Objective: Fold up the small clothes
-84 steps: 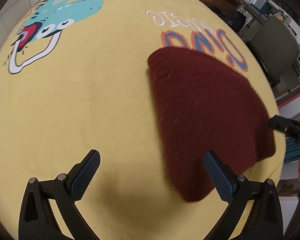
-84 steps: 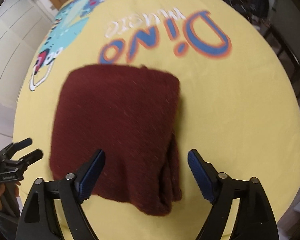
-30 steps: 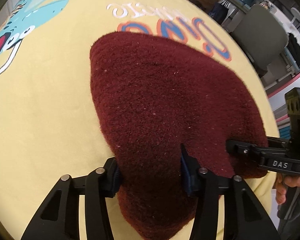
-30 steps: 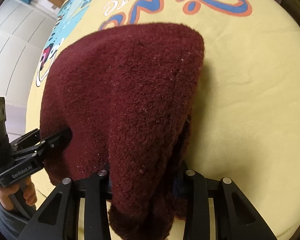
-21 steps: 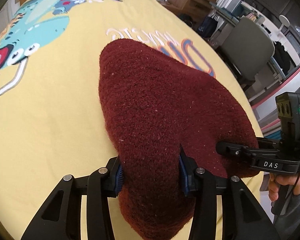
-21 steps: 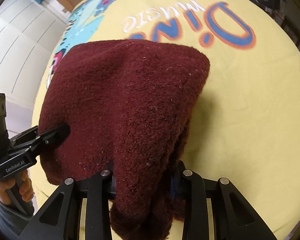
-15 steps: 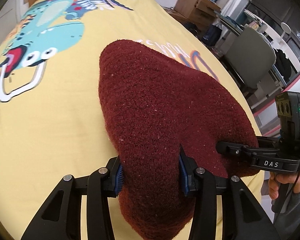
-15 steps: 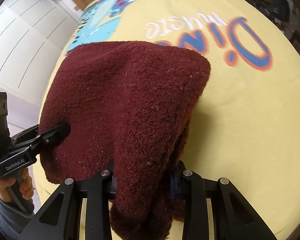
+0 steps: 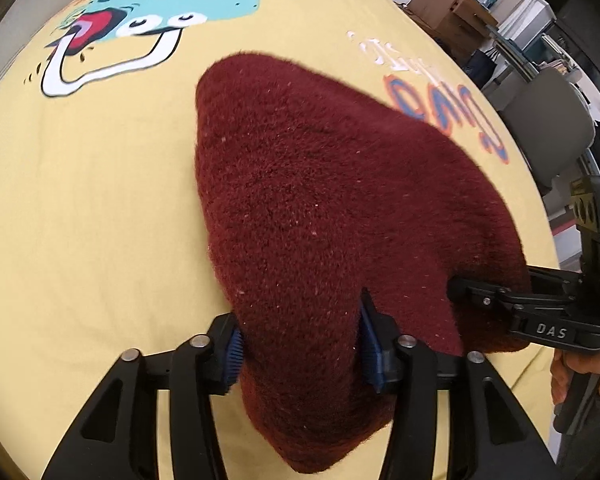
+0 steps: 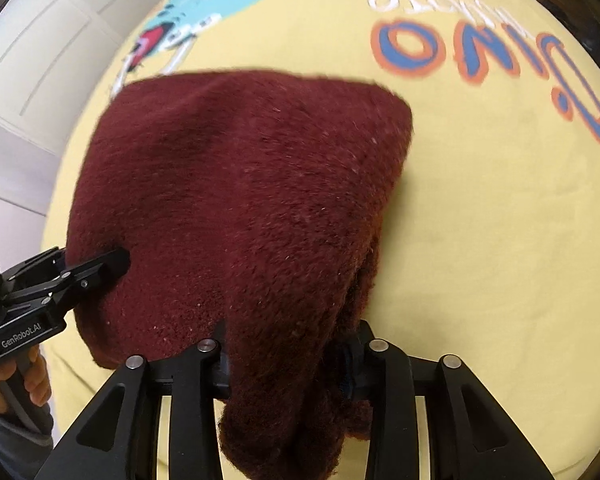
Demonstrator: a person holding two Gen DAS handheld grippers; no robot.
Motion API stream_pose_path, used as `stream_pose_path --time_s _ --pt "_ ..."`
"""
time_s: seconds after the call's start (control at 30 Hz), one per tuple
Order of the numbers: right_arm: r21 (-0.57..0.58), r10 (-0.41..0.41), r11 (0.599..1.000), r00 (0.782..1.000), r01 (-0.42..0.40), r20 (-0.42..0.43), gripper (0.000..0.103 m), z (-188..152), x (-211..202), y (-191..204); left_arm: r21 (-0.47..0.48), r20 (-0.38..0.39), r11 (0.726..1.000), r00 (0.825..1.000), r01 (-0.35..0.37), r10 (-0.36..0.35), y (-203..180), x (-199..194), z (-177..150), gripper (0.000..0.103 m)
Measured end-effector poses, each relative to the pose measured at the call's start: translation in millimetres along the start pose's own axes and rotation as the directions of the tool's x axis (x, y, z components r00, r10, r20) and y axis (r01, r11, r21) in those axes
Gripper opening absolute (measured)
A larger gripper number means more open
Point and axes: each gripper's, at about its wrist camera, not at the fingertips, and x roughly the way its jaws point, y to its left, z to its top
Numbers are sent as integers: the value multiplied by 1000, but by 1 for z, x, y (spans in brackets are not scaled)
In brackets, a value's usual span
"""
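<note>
One dark red knit garment (image 9: 320,208), folded, lying on the yellow cloth (image 9: 80,220) that covers the surface; near edge lifted off it. Two grippers. Left gripper (image 9: 300,340) has the garment's near-left corner between its blue-padded fingers (image 9: 368,340); pads press the bunched knit, jaws have just been opening a bit, fabric between them. Right gripper (image 10: 286,356) clamps the near-right corner, thick folded layers bunched between its fingers (image 10: 350,360); jaws also just opening slightly, fabric held. Each gripper shows in the other's view, at the garment's side edge. One hand (image 10: 32,372) on the left gripper's handle, one hand (image 9: 572,376) on the right's.

Cloth print: one teal cartoon dino (image 9: 152,4) beyond the garment, blue-orange lettering (image 10: 480,56) beyond and to the right of it. Room: white panelled doors (image 10: 40,40) left of the garment; one grey chair (image 9: 548,124) and cardboard boxes (image 9: 444,4) on the right.
</note>
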Motion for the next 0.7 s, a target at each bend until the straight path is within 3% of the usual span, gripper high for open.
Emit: stream_pose_path --time_s 0.1,0.2,0.3,0.33,0.4,0.5,0.7 --pt "38 5 999 1000 -5 3 57 8 8 -7 4 14 996 996 -84 83 -2 0 -4 76" --pt "54 -9 999 1000 9 -8 75 12 11 -12 -29 -10 995 995 -96 96 0 -1 -4 80" --pt "32 -40 999 999 39 32 82 16 6 -12 -77 -32 992 994 -105 103 14 -10 -10 87" --pt "33 -42 999 998 41 43 83 3 3 -8 -76 -28 991 994 -111 109 15 -14 -11 89" --pt "27 -61 998 995 59 73 88 -4 -9 -4 -53 -14 989 990 -140 139 13 -26 -16 102" --pt "12 -73 997 990 72 124 103 -6 -25 4 -40 -5 986 987 -164 164 13 -37 -16 102" --pt "41 -83 996 983 77 161 103 11 -38 4 -91 10 985 989 -145 147 16 -38 -2 102"
